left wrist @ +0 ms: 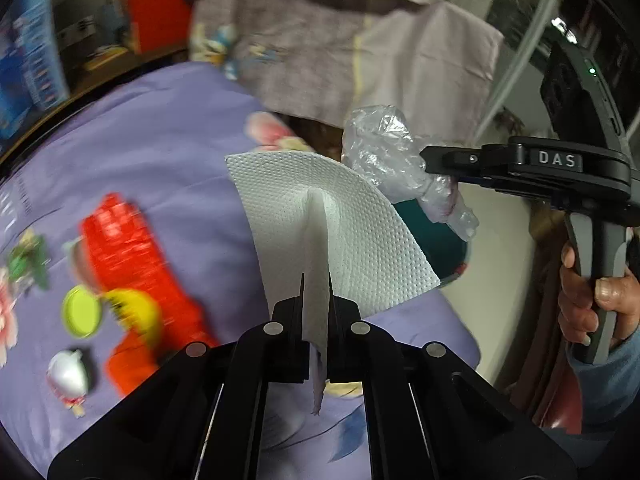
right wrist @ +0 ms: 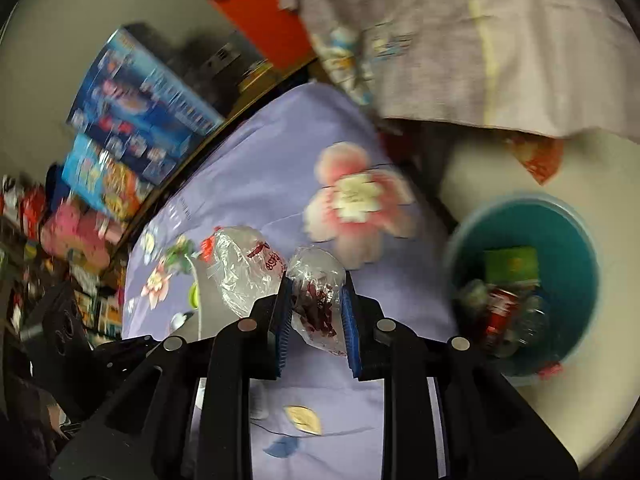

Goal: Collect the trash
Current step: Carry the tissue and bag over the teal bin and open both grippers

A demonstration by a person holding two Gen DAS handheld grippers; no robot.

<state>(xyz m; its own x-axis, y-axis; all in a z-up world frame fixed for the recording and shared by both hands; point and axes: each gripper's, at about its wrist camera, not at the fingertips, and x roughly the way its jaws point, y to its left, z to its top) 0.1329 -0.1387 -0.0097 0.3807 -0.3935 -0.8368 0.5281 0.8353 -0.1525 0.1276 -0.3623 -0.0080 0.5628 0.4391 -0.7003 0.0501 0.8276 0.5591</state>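
Above bedsheet (left wrist: 168,148) | left gripper (left wrist: 316,292) tilted down, jaws pinch tissue (left wrist: 332,216) | right gripper (right wrist: 316,296) jaws clamp plastic bag (right wrist: 316,280)

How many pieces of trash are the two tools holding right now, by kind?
Paper towel: 1
Plastic bag: 1
Total: 2

Bin (right wrist: 560,224) right of bed (right wrist: 260,152); can (right wrist: 500,312) in bin.
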